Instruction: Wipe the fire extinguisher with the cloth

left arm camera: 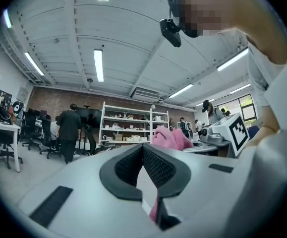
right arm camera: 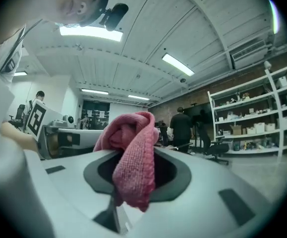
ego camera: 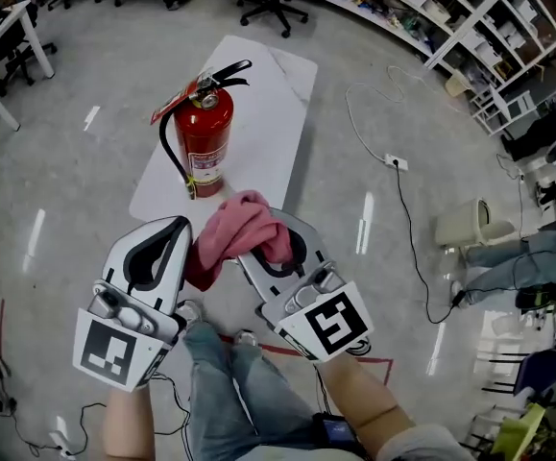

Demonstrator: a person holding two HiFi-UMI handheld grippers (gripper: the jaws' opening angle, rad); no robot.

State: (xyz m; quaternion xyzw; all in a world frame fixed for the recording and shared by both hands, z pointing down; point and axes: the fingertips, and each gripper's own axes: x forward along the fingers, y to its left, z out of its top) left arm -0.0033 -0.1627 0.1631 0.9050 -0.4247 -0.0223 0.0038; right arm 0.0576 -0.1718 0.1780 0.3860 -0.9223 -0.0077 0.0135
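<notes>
1. Closest to me on the left, my left gripper (ego camera: 175,229) has its jaws closed, tips touching. Only a sliver of pink shows low in the gap between them.
2. Just right of it, the pink cloth (ego camera: 241,227) is bunched between my two grippers.
3. My right gripper (ego camera: 278,243) is clamped on that cloth, which drapes over its jaws.
4. Farther off, the red fire extinguisher (ego camera: 205,134) stands upright on a white board (ego camera: 282,94) lying on the floor, apart from the cloth.
</notes>
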